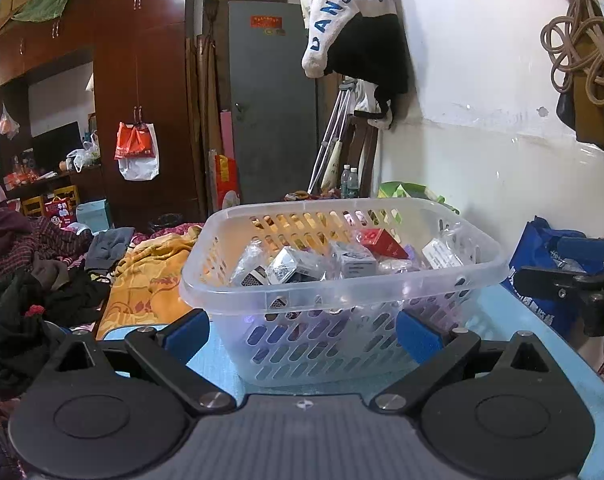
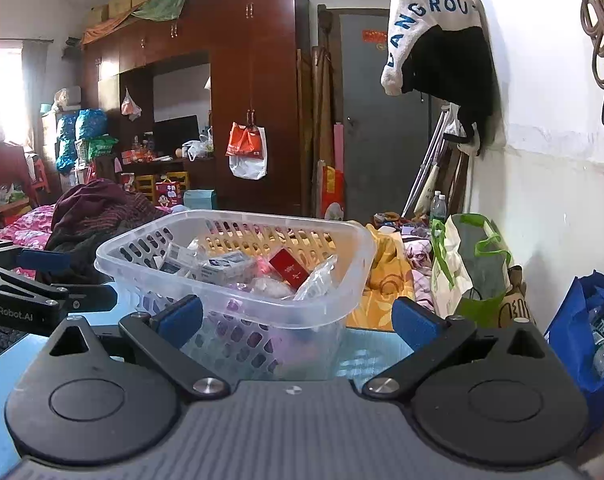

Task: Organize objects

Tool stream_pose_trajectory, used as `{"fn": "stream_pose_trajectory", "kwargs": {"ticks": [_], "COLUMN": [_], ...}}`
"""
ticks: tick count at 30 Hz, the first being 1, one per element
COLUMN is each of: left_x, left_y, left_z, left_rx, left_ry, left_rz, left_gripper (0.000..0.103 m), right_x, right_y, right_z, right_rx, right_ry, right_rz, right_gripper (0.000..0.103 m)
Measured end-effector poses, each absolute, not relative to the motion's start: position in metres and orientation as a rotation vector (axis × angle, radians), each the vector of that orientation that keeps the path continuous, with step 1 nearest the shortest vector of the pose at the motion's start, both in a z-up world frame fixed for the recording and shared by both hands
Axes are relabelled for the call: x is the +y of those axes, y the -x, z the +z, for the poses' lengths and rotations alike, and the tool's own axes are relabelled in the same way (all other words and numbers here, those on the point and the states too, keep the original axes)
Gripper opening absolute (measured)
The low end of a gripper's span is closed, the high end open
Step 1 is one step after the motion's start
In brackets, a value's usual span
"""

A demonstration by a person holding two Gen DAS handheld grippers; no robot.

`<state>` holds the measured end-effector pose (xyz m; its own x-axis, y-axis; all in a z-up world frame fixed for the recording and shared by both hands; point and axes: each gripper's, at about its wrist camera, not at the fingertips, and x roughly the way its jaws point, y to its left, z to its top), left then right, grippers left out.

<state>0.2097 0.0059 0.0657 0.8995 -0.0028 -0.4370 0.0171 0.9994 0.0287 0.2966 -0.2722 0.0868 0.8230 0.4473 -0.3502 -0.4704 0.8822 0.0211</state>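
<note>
tabletop (image 1: pixel 222 356): light blue, seen low in both frames | basket (image 1: pixel 341 292): clear plastic, parked mid-frame on the tabletop, stuffed with small boxes and packets, red box (image 1: pixel 383 243) spotted toward the back | left gripper (image 1: pixel 302 334): fingers spread wide, nothing held, basket just ahead | right gripper (image 2: pixel 298 320): same deal, spread wide, nothing held

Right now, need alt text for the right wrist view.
A clear plastic basket of small packaged items, including a red box, sits on a blue table just ahead of the open, empty right hand-held gripper. The left hand-held gripper is at the left edge.
</note>
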Motion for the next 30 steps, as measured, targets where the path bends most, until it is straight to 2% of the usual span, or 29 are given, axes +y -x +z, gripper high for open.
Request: {"fn": "stream_pose_trajectory", "kwargs": {"ticks": [30], "left_x": [0.0024], "left_y": [-0.2131], "left_z": [0.0614], "left_rx": [0.471], "left_ry": [-0.027], "left_rz": [-0.018], "left_gripper": [0.101], "right_x": [-0.2771], "right_y": [-0.2958], "right_z": [0.0828], "right_rx": [0.375], "right_ry": [0.049], "right_rz": [0.485], "right_gripper": [0.103]}}
